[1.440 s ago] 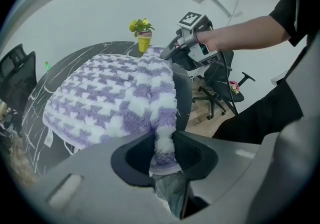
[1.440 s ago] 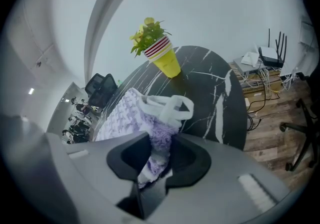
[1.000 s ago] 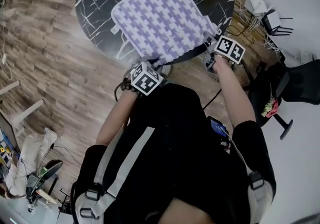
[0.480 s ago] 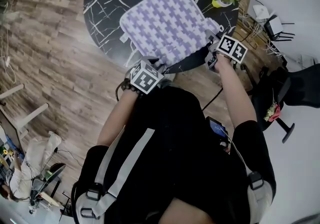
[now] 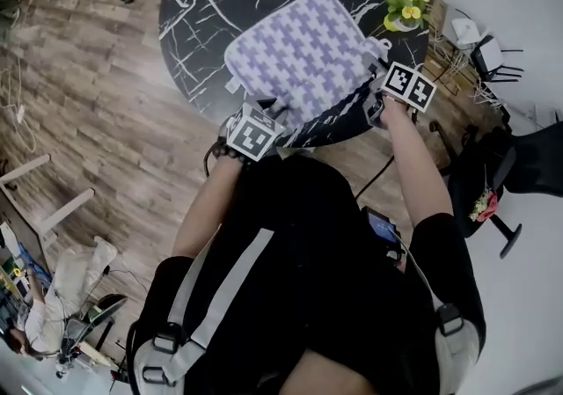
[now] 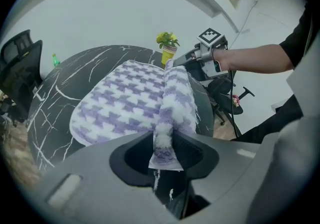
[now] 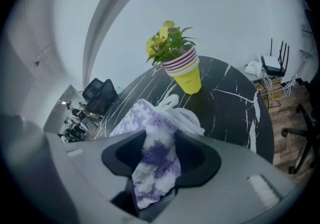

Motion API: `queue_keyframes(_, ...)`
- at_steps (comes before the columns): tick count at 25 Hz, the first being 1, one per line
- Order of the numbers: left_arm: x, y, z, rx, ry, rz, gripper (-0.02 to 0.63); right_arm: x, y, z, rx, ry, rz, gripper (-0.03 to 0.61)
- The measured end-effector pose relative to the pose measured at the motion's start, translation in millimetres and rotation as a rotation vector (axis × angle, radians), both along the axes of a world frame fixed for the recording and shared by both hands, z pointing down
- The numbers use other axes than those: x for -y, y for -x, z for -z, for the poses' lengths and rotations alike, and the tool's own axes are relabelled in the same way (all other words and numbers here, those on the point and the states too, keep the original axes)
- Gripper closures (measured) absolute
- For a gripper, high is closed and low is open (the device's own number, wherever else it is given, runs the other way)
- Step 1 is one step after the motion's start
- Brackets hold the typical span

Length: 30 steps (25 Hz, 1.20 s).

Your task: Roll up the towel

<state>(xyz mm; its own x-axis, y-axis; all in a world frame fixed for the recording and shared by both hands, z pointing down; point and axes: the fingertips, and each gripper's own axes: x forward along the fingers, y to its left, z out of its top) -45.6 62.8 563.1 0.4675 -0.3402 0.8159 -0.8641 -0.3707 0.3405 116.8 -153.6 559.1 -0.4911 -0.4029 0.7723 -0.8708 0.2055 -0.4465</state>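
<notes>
While the towel (image 5: 303, 54) lies on the surface (image 5: 189, 15), the left hand-held gripper (image 6: 164, 140) pinches its near edge and the right hand-held gripper (image 7: 159, 158), jaws just opening wider, grips a corner.

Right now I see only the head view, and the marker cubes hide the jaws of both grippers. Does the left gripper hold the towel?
Observer: Yes. The left gripper is shut on the near edge of the towel.
Operator: And the right one?
Observer: The right gripper has a bunched corner between its jaws. They have just been opening, but the corner fills the gap, so it looks held.
Operator: Does the edge between them lie flat?
Observer: No. It is lifted into a ridge that runs from one gripper to the other.
</notes>
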Motion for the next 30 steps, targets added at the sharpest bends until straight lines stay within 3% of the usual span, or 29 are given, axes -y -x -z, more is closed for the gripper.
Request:
queue_keyframes(13,19.6,37.9,-13.4,0.01,0.037,0.005,0.462,20.1,35.6,-14.2,-0.022,-0.01,0.018,0.355)
queue_keyframes(18,25.1,48.8,-10.1,0.027,-0.017,0.019,0.393,21.1,49.0,-6.4,0.01,-0.029,0.026,0.308)
queue_keyframes(23,27.4,51.6,8.1,0.03,-0.053,0.029,0.391,18.5,50.8,12.6,0.027,-0.063,0.047,0.293)
queue_keyframes(30,31.1,20.5,30.8,0.023,-0.128,-0.026,0.394,15.7,21.5,30.7,0.029,-0.088,0.004,0.293)
